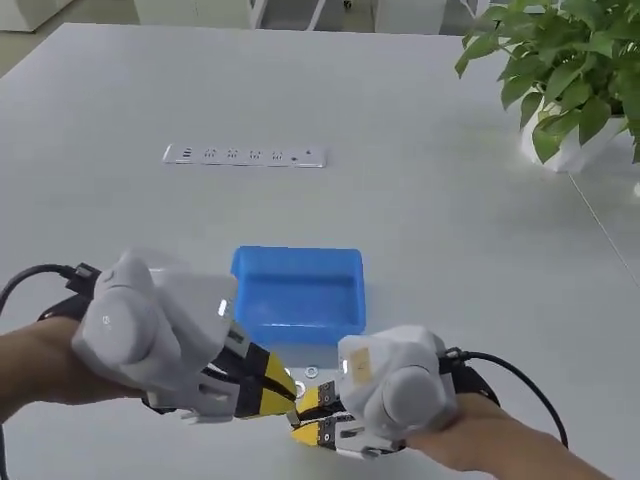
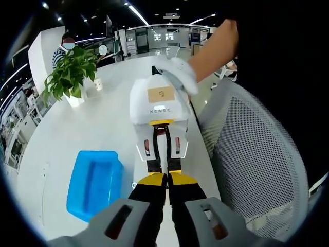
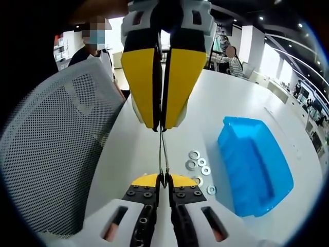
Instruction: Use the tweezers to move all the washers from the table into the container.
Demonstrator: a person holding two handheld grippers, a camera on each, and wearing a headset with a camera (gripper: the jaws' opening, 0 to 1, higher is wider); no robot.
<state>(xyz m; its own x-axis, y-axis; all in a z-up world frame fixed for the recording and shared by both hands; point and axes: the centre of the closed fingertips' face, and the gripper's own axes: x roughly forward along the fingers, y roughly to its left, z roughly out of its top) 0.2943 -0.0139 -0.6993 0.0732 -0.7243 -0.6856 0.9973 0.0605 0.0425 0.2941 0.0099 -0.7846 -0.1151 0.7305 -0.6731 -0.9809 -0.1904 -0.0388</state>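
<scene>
My two grippers meet tip to tip near the table's front edge. The left gripper (image 1: pixel 290 393) (image 2: pixel 167 180), with yellow jaws, points right. Facing it, the right gripper (image 1: pixel 302 415) (image 3: pixel 162 180) points left. Thin tweezers (image 3: pixel 162 152) (image 2: pixel 167 154) span the short gap between them, and both grippers are shut on them, one at each end. Several small metal washers (image 3: pixel 198 164) (image 1: pixel 311 372) lie on the white table just beside the jaws. The blue container (image 1: pixel 300 290) (image 3: pixel 254 164) (image 2: pixel 95 182) stands a little beyond the washers; no washers show inside it.
A white power strip (image 1: pixel 245 156) lies farther back on the table. A potted plant (image 1: pixel 570 70) stands at the far right. A grey mesh chair (image 3: pixel 51 144) (image 2: pixel 257 154) sits just off the table's near edge. People stand in the background.
</scene>
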